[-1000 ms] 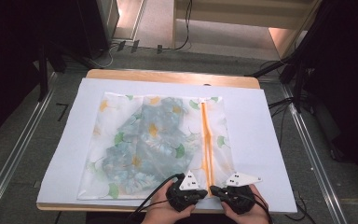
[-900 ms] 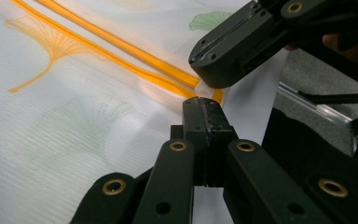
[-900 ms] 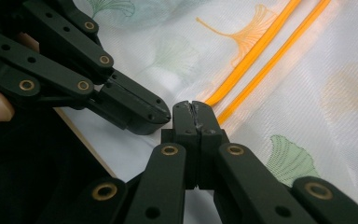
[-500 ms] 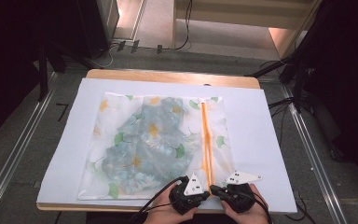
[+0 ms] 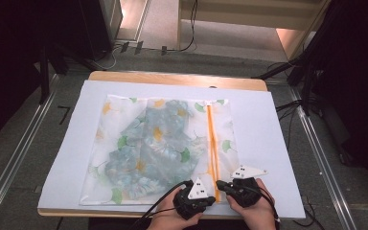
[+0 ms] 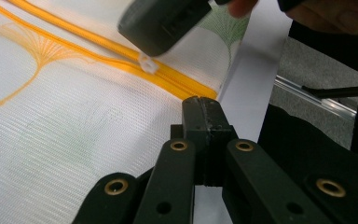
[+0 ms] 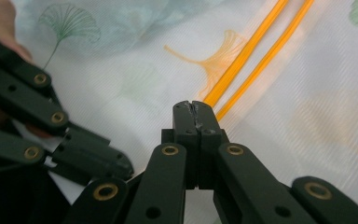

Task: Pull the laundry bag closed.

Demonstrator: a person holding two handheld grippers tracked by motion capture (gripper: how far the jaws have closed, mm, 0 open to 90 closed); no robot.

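High view: found mesh laundry bag [image 5: 158,148] flat on white sheet [image 5: 278,143], left gripper [image 6: 200,105] and right gripper [image 7: 192,108] both pressed together at orange zipper's [image 5: 212,139] near end, gripping nothing discernible; risked snagging mesh if pulled crookedly.

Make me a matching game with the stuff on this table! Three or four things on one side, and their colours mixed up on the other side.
Things:
1. zipper
2. mesh bag
3. left gripper
4. table edge

Colours:
A. black
B. light wood
C. orange
D. white with green and yellow leaf prints

Pairs: 1-C, 2-D, 3-A, 4-B
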